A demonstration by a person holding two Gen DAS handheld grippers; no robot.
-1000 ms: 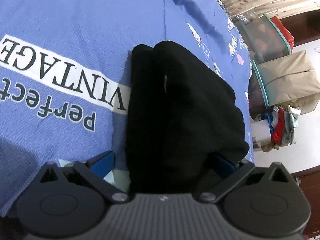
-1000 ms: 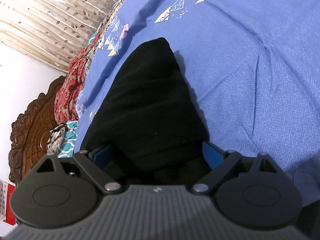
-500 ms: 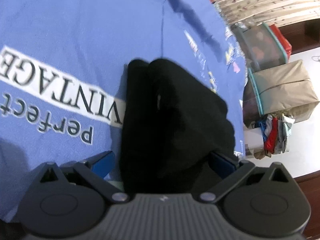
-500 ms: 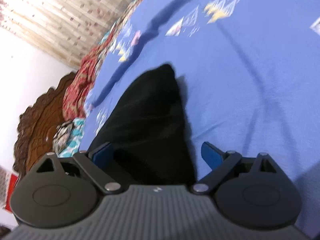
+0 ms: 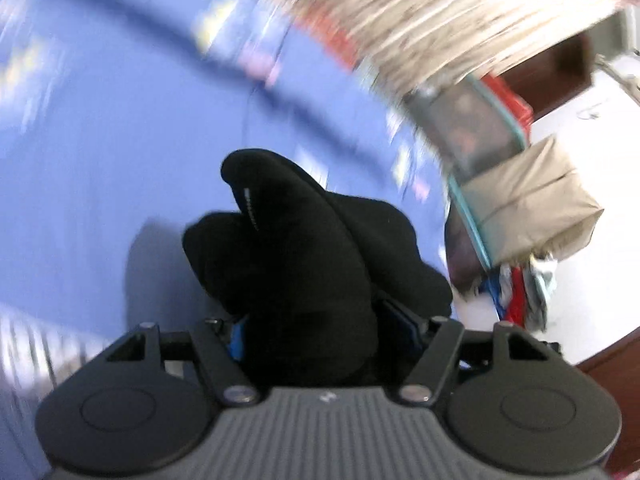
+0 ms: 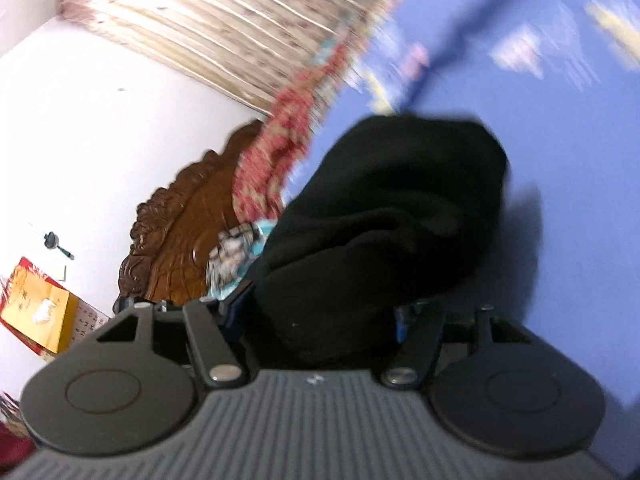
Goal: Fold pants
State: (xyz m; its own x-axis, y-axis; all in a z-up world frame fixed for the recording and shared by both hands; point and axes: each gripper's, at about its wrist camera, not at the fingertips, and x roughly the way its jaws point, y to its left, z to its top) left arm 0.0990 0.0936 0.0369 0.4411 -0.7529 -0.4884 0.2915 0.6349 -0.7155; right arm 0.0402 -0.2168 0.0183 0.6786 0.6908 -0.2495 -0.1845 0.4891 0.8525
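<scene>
Left wrist view
- Left gripper (image 5: 316,332): its jaws have just been closing and now pinch a thick bundle of the black pants (image 5: 296,264); blue pads show only as slivers on each side of the cloth.
- Change: a second ago the pants lay flat on the blue bedspread (image 5: 100,140) between wide jaws; now the fabric stands bunched and raised off it, a shadow beneath.
- Surroundings: the curtain (image 5: 420,12) and the wrapped box (image 5: 532,200) now fill more of the frame, which suggests the gripper has tipped upward.
- Hard to read: background smeared by motion; bedspread lettering no longer legible.

Right wrist view
- Right gripper (image 6: 320,320): jaws likewise have just been closing, and they clamp a fold of the same pants (image 6: 392,208).
- Change: the cloth, earlier flat, is humped up, with its far end apparently still on the bedspread (image 6: 560,160).
- Surroundings: white wall and carved wooden headboard (image 6: 180,232) now in view at left.
- Hidden: pad contact is covered by fabric; the pants' edge is lost behind the gripper body.

Judgement
- Task state: both ends gripped and lifted, probably the start of carrying one end over for a fold.
- Unknown: neither view shows the full garment, so alignment of legs cannot be told.
</scene>
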